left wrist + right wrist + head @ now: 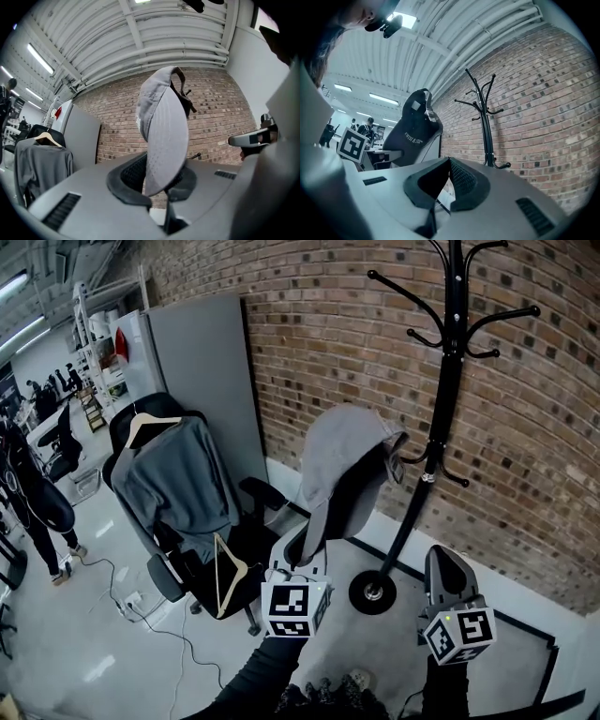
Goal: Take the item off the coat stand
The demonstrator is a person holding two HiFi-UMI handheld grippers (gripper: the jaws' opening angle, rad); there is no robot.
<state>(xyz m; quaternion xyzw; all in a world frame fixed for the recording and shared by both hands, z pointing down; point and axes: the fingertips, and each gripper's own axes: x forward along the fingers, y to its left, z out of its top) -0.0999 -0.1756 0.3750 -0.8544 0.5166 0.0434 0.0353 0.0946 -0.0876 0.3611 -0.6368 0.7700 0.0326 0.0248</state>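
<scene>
Slippage threatens: the left tool [157, 187] pinches only the brim of the grey cap [342, 465], held up just left of the coat stand [441, 427], close to a lower hook that could snag it. The right tool [448, 164] is pressed together, empty.

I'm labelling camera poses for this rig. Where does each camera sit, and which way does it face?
Head view: on the person's head, looking down at left tool, right tool, sleeves, cap and coat stand.
Left gripper view: rides the left tool, looking up along its jaws, shut on the cap.
Right gripper view: rides the right tool, looking up along its shut, empty jaws toward the coat stand.
Shared: all three show the cap.
</scene>
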